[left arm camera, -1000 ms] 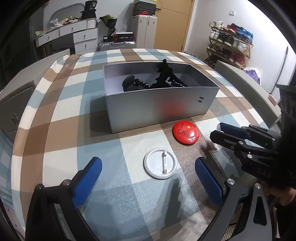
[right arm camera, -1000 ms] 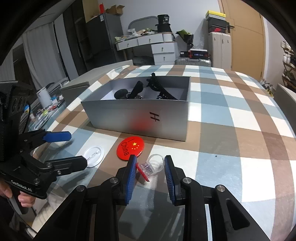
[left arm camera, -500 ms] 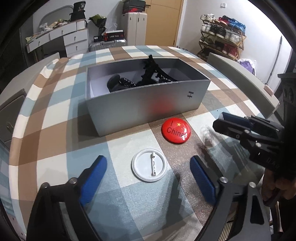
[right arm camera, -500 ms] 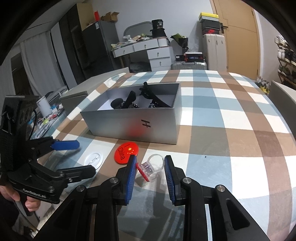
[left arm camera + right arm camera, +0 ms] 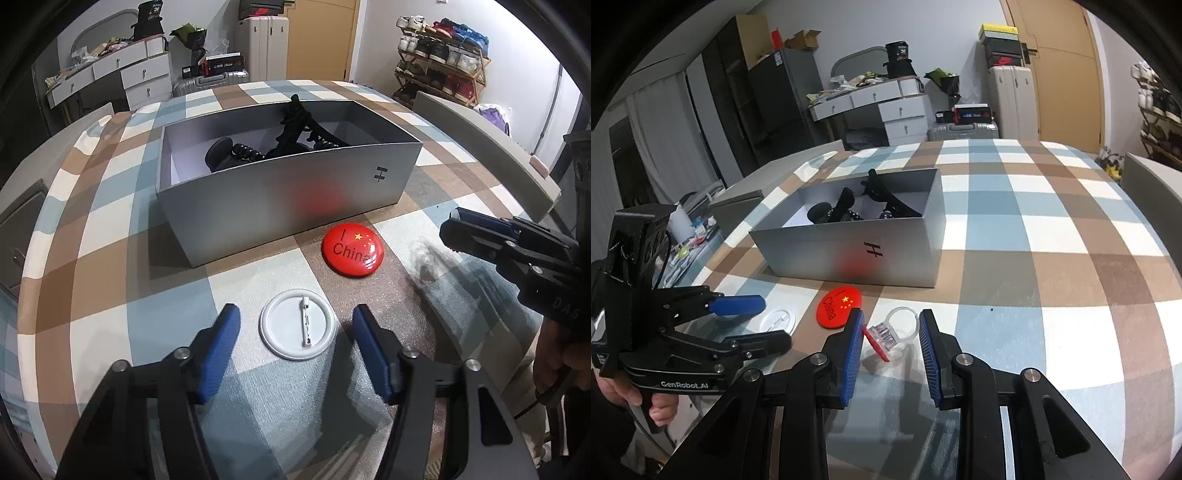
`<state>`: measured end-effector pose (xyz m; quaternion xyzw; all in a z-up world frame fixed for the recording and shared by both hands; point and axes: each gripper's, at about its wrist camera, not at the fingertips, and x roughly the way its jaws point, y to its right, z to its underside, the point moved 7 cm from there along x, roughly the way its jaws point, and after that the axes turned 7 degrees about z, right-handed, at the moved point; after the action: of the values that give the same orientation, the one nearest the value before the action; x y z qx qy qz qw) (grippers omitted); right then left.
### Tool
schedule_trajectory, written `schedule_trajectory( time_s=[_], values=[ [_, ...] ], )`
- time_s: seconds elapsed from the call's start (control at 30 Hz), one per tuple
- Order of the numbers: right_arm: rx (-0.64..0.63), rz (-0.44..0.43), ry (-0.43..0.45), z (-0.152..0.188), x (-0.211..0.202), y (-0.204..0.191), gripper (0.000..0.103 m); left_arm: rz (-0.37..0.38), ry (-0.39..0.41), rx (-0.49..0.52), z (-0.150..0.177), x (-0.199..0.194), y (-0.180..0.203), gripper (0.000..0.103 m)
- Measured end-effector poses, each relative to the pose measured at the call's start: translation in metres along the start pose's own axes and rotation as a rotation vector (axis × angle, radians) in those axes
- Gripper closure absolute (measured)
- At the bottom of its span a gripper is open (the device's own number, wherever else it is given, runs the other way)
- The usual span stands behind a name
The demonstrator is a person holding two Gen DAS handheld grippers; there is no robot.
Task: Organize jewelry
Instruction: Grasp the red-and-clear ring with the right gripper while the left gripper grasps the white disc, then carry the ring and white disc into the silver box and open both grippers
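A silver open box point(image 5: 280, 195) holds several black hair accessories point(image 5: 291, 136). In front of it lie a red "I China" badge point(image 5: 352, 254) and a white pin-back badge point(image 5: 297, 329), face down. My left gripper point(image 5: 295, 332) is open, its blue fingers on either side of the white badge. My right gripper point(image 5: 891, 332) is shut on a clear plastic ring with a red tag point(image 5: 892, 330), held between its pads above the cloth. The box point(image 5: 849, 254), red badge point(image 5: 839, 305) and white badge point(image 5: 777, 320) also show in the right wrist view.
The table has a plaid cloth point(image 5: 1034, 236). Grey chair backs stand at the table's left point(image 5: 783, 170) and right point(image 5: 480, 136) edges. A dresser, suitcases and a shoe rack stand far behind.
My left gripper has moved forward and narrowed around the white badge. My right gripper has risen and drawn back a little with the clear ring in it.
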<state>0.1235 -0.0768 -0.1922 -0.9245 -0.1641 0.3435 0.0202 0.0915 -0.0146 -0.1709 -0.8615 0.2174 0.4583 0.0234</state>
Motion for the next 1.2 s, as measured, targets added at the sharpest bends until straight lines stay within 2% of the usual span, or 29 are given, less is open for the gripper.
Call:
schedule_trajectory(
  time_s=[0.03,0.1,0.27,0.47,0.6,0.93,1.2],
  values=[
    [0.001,0.0,0.001,0.0,0.0,0.0,0.074,-0.003,0.0,0.006,0.0,0.0,0.0,0.054],
    [0.001,0.0,0.003,0.0,-0.001,0.001,0.074,-0.029,0.0,0.033,0.0,0.0,0.001,0.066],
    [0.006,-0.001,0.007,0.001,-0.002,0.002,0.074,-0.085,0.01,0.11,0.0,0.0,0.006,0.066],
    [0.008,-0.007,0.02,-0.002,-0.008,0.003,0.074,-0.086,0.031,0.088,-0.001,-0.007,0.005,0.066],
    [0.01,-0.016,0.031,-0.006,-0.013,0.003,0.074,-0.073,0.068,0.092,-0.006,-0.02,0.011,0.066],
    [0.022,-0.074,0.067,-0.029,-0.026,-0.006,0.074,0.012,0.181,0.026,-0.034,-0.057,0.012,0.066],
    [0.005,-0.13,0.098,-0.059,-0.028,-0.022,0.074,0.014,0.247,0.015,-0.062,-0.069,0.002,0.066]
  ],
)
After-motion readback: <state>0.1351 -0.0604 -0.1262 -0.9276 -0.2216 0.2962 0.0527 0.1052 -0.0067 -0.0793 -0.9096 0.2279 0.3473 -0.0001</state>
